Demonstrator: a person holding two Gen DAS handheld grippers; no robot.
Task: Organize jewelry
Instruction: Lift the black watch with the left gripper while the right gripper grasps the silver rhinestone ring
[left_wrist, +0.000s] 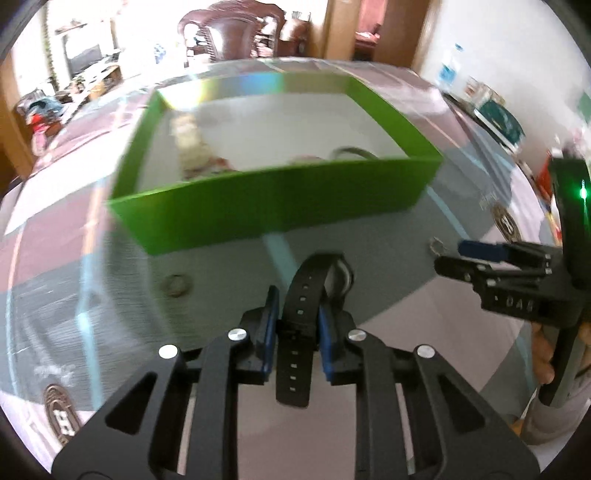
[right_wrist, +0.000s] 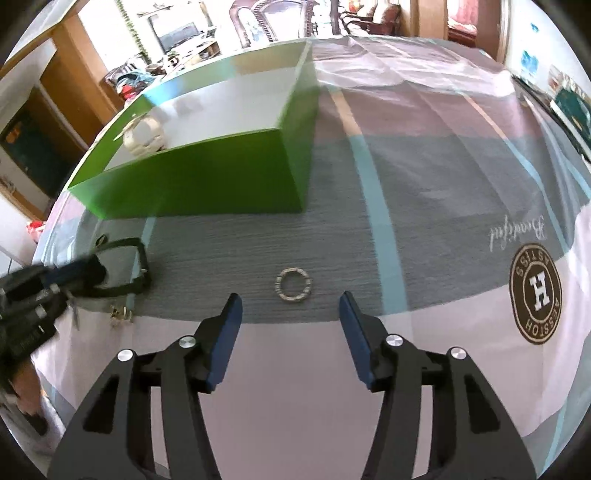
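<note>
Everything is placed relative to the green box (right_wrist: 207, 173), w/ the items taken left to right.

Inside the box, towards its left wall, a pale beaded piece (right_wrist: 144, 136) is seen already put away. More bits are glimpsed in there from the left wrist view (something reddish, plus a dark loop), but they're too blurry to be named. So part of the sorting can be judged done.

In front of the box's left end, a black watch (left_wrist: 301, 314) is clamped by its strap in the left gripper (left_wrist: 295, 314). The jaws are closed down to strap width, and the watch looks lifted a bit, though that can't be told for sure. Just below it, a small gold-ish cluster (right_wrist: 121, 314) (earrings, prob) is left on the tablecloth (right_wrist: 461, 177). A small ring (left_wrist: 177, 285) is also seen in the left wrist view, on the cloth in front of the box's near wall.

In front of the box's right corner, a beaded ring (right_wrist: 293, 285) is lying flat on the cloth. The right gripper (right_wrist: 291, 306) is held just short of it, jaws spread wide, nothing gripped.

Progress is guessed at approx halfway: some pieces boxed, the watch in transit, the rings + cluster not yet dealt w/.
</note>
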